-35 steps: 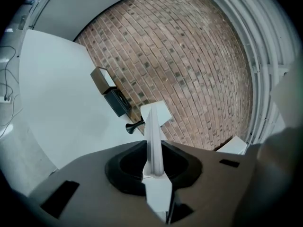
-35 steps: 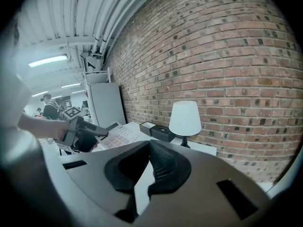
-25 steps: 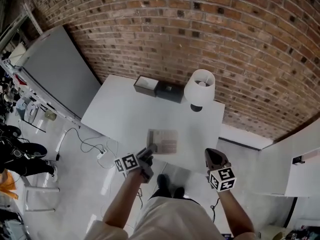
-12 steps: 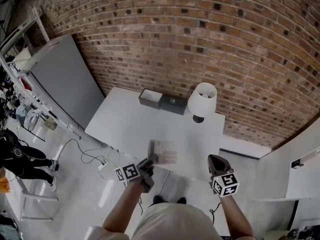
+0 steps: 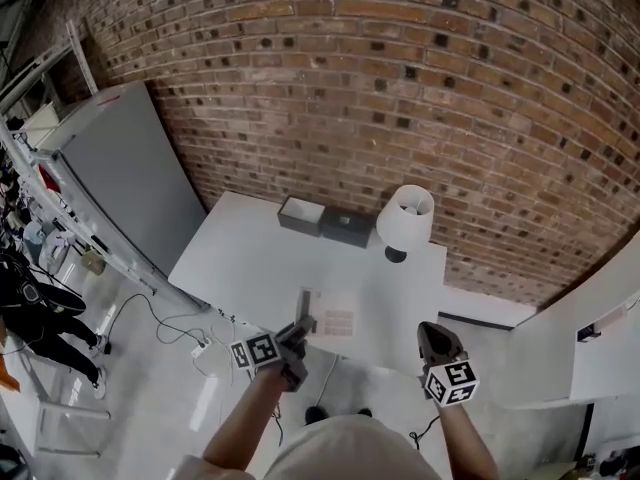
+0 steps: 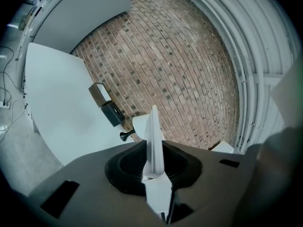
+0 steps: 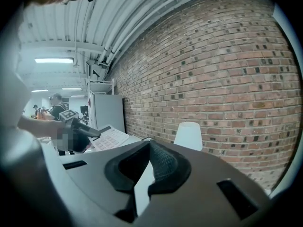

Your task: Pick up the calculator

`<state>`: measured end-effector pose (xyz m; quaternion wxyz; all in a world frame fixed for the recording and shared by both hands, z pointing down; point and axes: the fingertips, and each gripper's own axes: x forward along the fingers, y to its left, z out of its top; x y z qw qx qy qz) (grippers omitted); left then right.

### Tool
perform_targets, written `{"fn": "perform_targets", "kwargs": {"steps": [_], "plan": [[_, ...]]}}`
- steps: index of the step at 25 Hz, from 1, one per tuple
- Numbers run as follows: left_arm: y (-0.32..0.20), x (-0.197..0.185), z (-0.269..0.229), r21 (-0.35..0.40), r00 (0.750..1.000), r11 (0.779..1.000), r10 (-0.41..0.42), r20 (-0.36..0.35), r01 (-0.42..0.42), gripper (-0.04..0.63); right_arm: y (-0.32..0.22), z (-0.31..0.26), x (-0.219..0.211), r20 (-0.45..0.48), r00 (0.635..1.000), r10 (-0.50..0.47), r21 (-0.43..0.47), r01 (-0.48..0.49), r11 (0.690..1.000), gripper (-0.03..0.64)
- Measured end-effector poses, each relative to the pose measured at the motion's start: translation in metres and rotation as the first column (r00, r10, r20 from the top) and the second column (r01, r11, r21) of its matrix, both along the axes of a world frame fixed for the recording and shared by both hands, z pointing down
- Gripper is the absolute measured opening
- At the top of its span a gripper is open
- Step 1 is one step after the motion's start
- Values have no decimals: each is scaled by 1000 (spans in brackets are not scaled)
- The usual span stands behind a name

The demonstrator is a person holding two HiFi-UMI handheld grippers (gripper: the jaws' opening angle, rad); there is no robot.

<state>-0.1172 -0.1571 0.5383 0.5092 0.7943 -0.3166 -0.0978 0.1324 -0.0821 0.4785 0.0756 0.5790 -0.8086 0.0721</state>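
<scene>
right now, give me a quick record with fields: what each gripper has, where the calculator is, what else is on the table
left gripper: shut on one edge of the calculator
right gripper: jaws together, nothing between them
calculator: held up off the table, keys facing up
table: white, set against the brick wall
also on table: lamp, grey box and dark box, all along the wall side
</scene>
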Motion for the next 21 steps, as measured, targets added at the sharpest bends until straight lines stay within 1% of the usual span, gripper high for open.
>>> {"fn": "perform_targets", "kwargs": {"steps": [14, 21], "plan": [[-3, 2, 1, -9, 1000, 1000, 6, -12, -6, 94, -5, -8, -7, -3, 1000, -12, 14, 12, 1000, 11], [0, 5, 3, -21, 999, 1000, -9, -38, 8, 92, -2, -7, -5, 1, 1000, -14, 22, 14, 1000, 11]]}}
